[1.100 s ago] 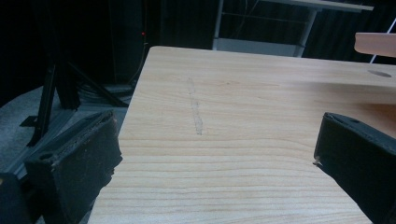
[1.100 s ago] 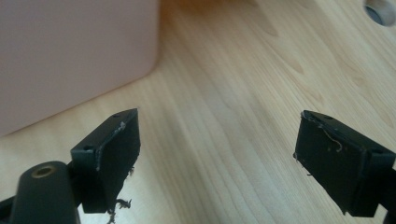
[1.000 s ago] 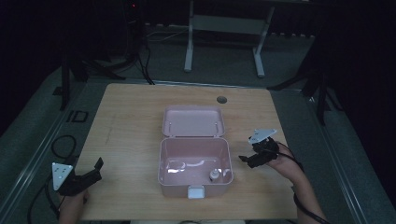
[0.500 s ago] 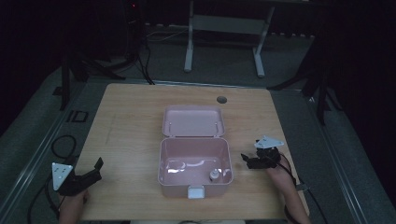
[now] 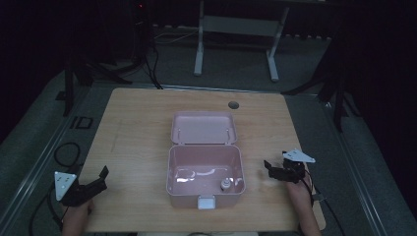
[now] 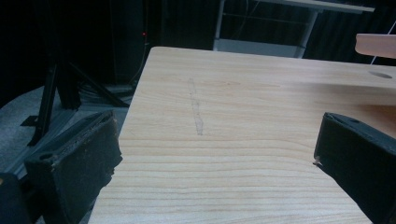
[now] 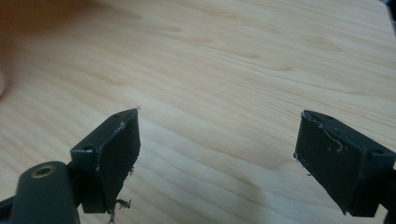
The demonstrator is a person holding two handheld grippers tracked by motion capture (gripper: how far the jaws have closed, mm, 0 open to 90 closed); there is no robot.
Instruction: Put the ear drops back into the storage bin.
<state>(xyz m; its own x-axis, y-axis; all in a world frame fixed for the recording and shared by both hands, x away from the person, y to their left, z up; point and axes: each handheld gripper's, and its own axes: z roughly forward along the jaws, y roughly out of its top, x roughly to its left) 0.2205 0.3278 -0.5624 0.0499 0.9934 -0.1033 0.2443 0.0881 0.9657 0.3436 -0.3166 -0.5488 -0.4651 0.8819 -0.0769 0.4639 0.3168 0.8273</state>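
Box [image 5: 204,169] left of fingers [image 5: 268,166] (apart).

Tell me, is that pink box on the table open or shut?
Open. The pink box has its lid swung back flat on the table, and a small object shows inside.

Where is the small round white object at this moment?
In the high view, the small round white object sits inside the open pink plastic box, near its front right corner, left of the right gripper.

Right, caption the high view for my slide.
Open pink box at table centre, small item inside; left tool and right tool open beside it.
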